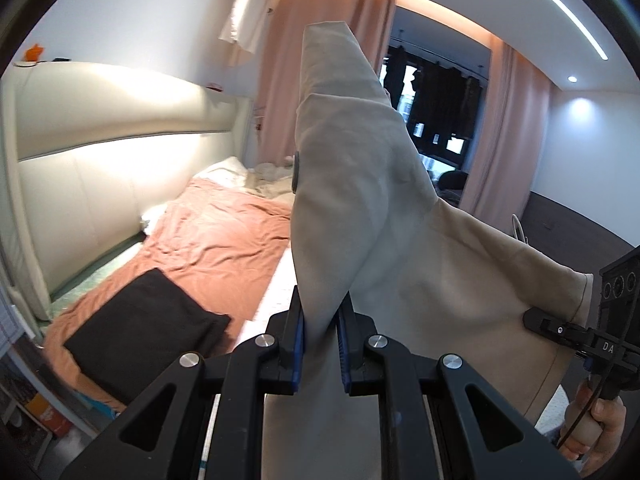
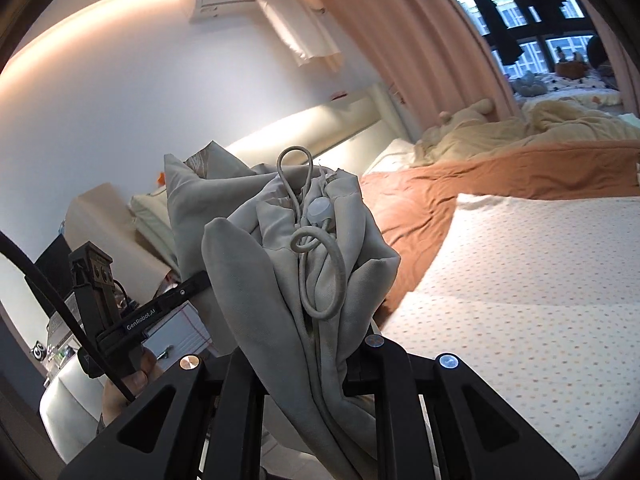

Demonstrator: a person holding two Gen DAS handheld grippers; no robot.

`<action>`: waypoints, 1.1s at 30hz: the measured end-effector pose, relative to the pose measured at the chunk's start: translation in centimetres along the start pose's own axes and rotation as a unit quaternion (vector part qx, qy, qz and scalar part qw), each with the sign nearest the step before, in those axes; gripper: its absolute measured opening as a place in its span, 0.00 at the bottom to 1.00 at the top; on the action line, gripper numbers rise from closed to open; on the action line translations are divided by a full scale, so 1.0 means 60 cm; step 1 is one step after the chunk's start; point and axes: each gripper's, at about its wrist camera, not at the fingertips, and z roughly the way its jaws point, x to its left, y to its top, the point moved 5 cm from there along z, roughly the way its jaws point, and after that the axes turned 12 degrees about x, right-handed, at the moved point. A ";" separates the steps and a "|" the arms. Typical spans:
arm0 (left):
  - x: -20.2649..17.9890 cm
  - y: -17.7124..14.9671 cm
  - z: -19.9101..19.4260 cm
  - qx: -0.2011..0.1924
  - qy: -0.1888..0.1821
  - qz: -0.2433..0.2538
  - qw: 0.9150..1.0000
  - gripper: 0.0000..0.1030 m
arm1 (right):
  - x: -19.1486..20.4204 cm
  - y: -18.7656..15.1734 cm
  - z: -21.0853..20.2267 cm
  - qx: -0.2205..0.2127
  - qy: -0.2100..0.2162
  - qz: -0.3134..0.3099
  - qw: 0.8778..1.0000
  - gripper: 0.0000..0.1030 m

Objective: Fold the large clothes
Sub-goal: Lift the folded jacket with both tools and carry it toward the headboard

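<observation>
Pinched between the left gripper (image 1: 322, 344)'s matt black plastic jaws with blue ribbed pads, the beige garment (image 1: 360, 208) is soft matt woven cloth, its cord (image 2: 320, 264) a smooth rope above the right gripper (image 2: 316, 364), whose pivots carry shiny metal rivets (image 2: 448, 361), over a wrinkled orange cloth sheet (image 1: 208, 236) to the left.

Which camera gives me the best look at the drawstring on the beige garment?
The right wrist view: the drawstring loops in the open over the bunched beige garment clamped in the right gripper. The left wrist view shows only plain fabric in the left gripper, no drawstring.
</observation>
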 end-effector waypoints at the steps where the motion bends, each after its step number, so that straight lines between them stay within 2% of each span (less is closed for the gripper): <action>1: 0.024 0.000 -0.006 0.000 0.011 -0.003 1.000 0.15 | 0.007 0.006 0.013 0.004 0.003 -0.003 1.000 0.10; 6: 0.121 -0.005 -0.035 -0.002 0.056 -0.016 0.998 0.15 | 0.028 0.039 0.110 0.033 0.027 -0.018 0.999 0.10; 11: 0.219 -0.003 -0.055 -0.003 0.085 -0.043 0.995 0.15 | 0.045 0.072 0.199 0.068 0.047 -0.042 0.996 0.10; 22: 0.442 0.024 -0.059 0.000 0.141 -0.110 0.984 0.15 | 0.088 0.145 0.378 0.143 0.103 -0.101 0.979 0.10; 28: 0.501 0.058 -0.039 0.003 0.175 -0.123 0.977 0.15 | 0.069 0.177 0.447 0.177 0.140 -0.120 0.967 0.10; 33: 0.539 0.089 0.000 0.011 0.191 -0.128 0.973 0.15 | 0.022 0.213 0.492 0.207 0.165 -0.131 0.955 0.10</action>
